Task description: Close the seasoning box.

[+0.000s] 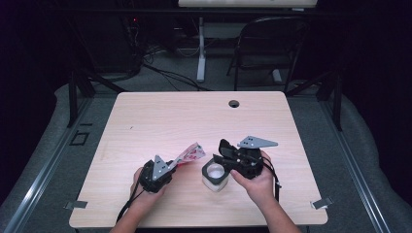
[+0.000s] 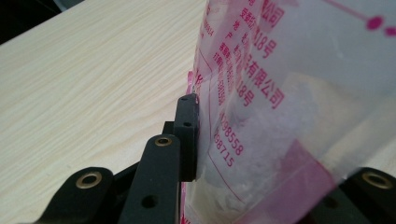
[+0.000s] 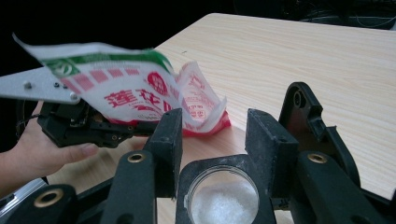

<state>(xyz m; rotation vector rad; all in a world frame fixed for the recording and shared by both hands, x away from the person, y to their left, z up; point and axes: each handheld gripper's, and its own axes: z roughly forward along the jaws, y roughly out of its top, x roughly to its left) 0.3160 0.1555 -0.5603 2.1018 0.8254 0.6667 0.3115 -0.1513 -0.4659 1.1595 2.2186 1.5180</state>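
Left edge: two small metal clips sit on the near rim of my surface (image 1: 145,121), one at each front corner; nothing lies on the wood between them and my left hand.
Left gripper (image 1: 160,172): I hold it low over the near-left part of the surface, its grey plate on top, the cable trailing back toward me.
Left fingers (image 2: 187,135): narrow, pinched on the lower part of the bag; in the left gripper view one black pad lies flat against the plastic.
Bag (image 1: 189,154): a clear pouch with red and pink print and a green band, tilted up and to the right from my left gripper, its free end reaching toward the jar but apart from it.
Bag contents: white grains, heaped in the lower part near my grip.
In the way: from my left gripper the bag covers most of the sight ahead.
Jar (image 1: 215,175): a small white container with a black square collar, upright on the surface between my two hands, mouth uncovered.
Jar contents: white grains, seen through the mouth in the right gripper view.
Right gripper (image 1: 228,158): just right of the jar, held over it.
Right fingers (image 3: 170,140): set either side of the jar's collar; whether the pads press on it I cannot tell.
Far side: a round hole (image 1: 234,103) in the surface; beyond it a dark folding chair (image 1: 269,46) on the floor.
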